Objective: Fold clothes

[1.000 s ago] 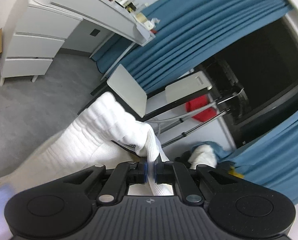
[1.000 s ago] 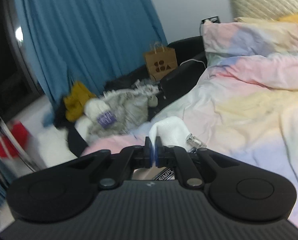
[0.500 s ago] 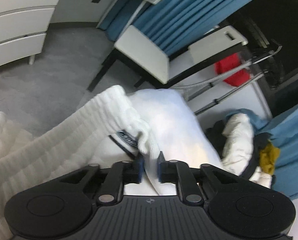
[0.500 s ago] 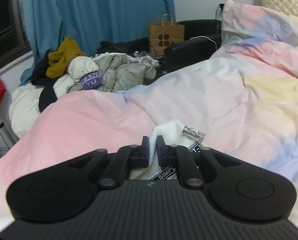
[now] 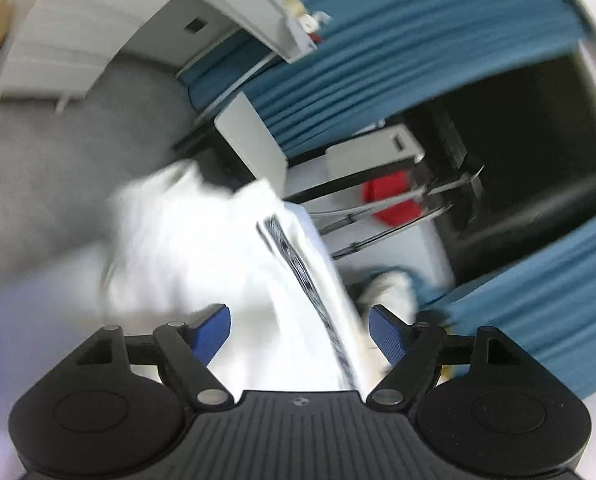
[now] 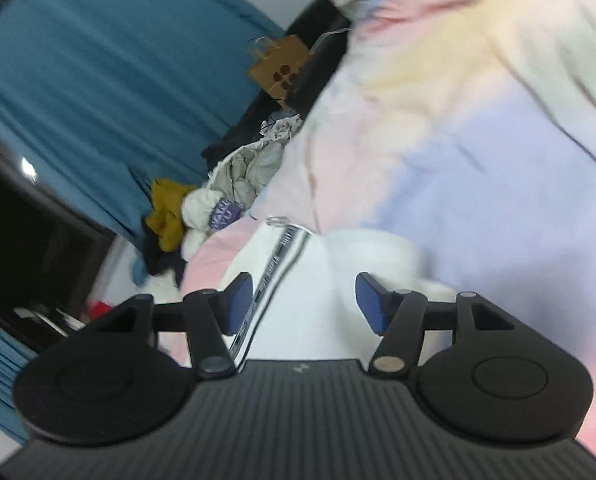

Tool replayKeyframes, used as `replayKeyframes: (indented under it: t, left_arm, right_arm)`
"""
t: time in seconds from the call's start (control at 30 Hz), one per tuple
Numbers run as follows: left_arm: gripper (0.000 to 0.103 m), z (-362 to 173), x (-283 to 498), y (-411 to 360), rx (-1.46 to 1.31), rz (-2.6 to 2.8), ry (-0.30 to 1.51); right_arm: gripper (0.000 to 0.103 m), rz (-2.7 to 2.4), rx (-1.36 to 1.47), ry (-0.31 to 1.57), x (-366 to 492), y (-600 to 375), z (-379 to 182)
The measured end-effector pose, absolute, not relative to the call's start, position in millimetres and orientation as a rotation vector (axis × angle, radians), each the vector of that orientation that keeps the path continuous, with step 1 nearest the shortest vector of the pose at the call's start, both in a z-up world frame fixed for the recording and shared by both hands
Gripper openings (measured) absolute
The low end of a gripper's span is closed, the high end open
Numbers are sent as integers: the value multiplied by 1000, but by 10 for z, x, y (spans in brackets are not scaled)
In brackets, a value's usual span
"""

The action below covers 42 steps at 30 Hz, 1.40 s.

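The left hand-held gripper is spread wide, its blue pads standing clear on either side of the white garment and gripping nothing. The garment is blurred in this view; a black printed band runs along it between the pads. Beyond the garment are a grey floor, a white chair, a white set of drawers and blue curtains. A red thing hangs on a rack just beside the chair.

The right hand-held gripper is also spread wide, with nothing between its pads. The white garment lies on the bed directly in front of it, resting on the pastel pink, yellow and lilac cover, with its printed band near the left pad. Past the garment's far edge, at the side of the bed, is a heap of clothes, a mustard piece among them, and further back a brown paper bag in front of the blue curtains.
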<state>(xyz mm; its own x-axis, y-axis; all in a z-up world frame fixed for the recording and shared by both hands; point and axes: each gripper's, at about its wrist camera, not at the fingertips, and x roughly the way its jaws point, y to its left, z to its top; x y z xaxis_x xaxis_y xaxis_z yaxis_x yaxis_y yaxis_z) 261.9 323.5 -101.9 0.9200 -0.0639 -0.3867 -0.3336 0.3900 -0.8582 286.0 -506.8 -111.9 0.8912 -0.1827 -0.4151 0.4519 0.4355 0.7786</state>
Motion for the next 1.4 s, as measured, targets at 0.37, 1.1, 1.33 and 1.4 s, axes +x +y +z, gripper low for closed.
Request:
replayKeyframes:
  t: [0.37, 1.1, 1.33, 1.4]
  left_arm:
    - [81, -1613, 2207, 2955, -1380, 144, 522]
    - [14, -1576, 2836, 3202, -1232, 286, 373]
    - [14, -1262, 2334, 3096, -1185, 321, 331]
    - [14, -1180, 2150, 3121, -1187, 299, 342]
  right_arm:
    - [61, -236, 1279, 502, 2464, -4992, -1488]
    - [11, -382, 1089, 316, 3108, -5160, -1621]
    - [11, -425, 1071, 323, 2741, -5129, -1380]
    - [11, -439, 1088, 347, 2601, -5146, -1376]
